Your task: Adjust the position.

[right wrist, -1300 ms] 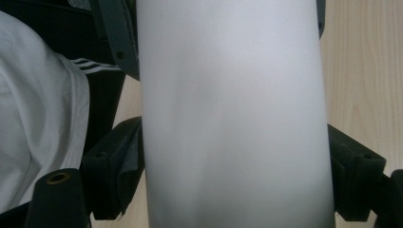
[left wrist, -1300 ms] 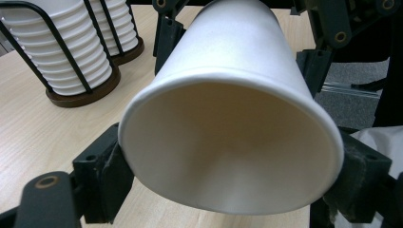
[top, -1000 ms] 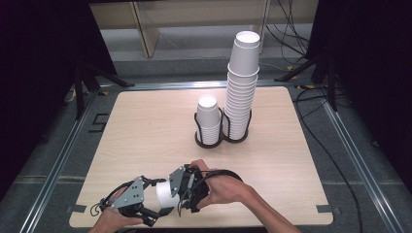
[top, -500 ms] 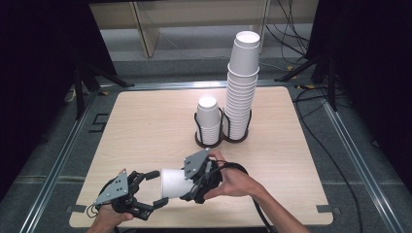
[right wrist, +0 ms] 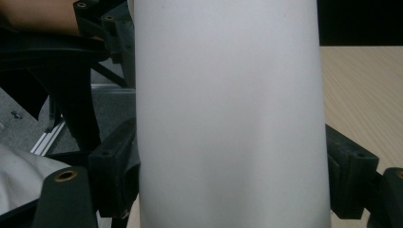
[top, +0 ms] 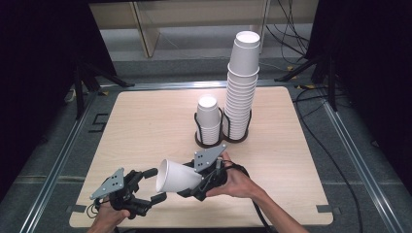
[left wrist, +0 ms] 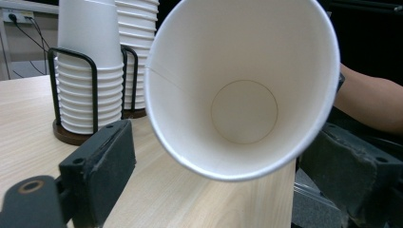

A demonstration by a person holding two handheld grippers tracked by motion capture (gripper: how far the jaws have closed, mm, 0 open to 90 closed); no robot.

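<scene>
no print or logo readable on the cup (top: 177, 176); it's held tilted over the near table (top: 145, 121) edge, right gripper (top: 197, 187) clamped on its narrow end, mouth toward the left gripper (top: 153, 187). left jaws have just been opening and stand apart, clear of the rim. left gripper view shows the cup's bare inside and the two stacks (left wrist: 88, 71) in their wire rack (left wrist: 71, 90); right gripper view shows its blank wall between the pads.

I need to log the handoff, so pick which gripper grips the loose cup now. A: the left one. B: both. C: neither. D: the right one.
D: the right gripper is clamped on the cup near its base, while the left gripper has just been opening, its jaws standing clear of the rim.
</scene>
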